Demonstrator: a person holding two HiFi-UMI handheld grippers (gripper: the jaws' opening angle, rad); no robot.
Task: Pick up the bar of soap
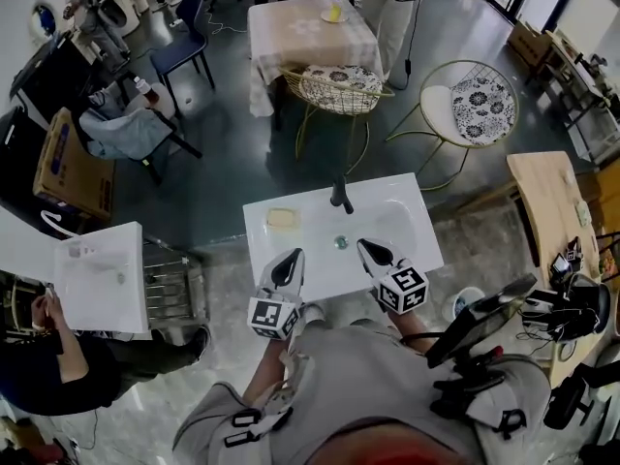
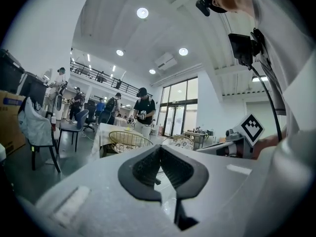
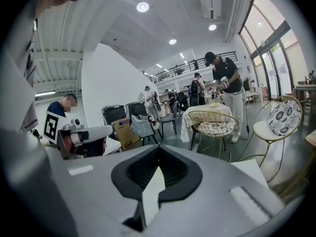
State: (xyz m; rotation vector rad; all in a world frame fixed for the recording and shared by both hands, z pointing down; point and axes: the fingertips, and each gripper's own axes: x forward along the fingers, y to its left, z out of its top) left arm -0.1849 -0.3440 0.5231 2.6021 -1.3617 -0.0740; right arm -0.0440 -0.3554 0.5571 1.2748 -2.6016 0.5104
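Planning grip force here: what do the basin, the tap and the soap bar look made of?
Basin: probably glazed ceramic, smooth uniform white with a slight sheen. Tap: dark, likely matte-coated metal. Soap bar: pale yellow, dull block, looks like plain solid soap.

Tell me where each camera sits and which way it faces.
Head view: on the person's head, looking steeply down at the sink and soap; shows torso, left gripper and right gripper.
Left gripper view: on the left gripper, facing across the room past its shut jaws; the torso at right.
Right gripper view: on the right gripper, facing the room past its shut jaws.
Shared: both gripper views show the wire chair.
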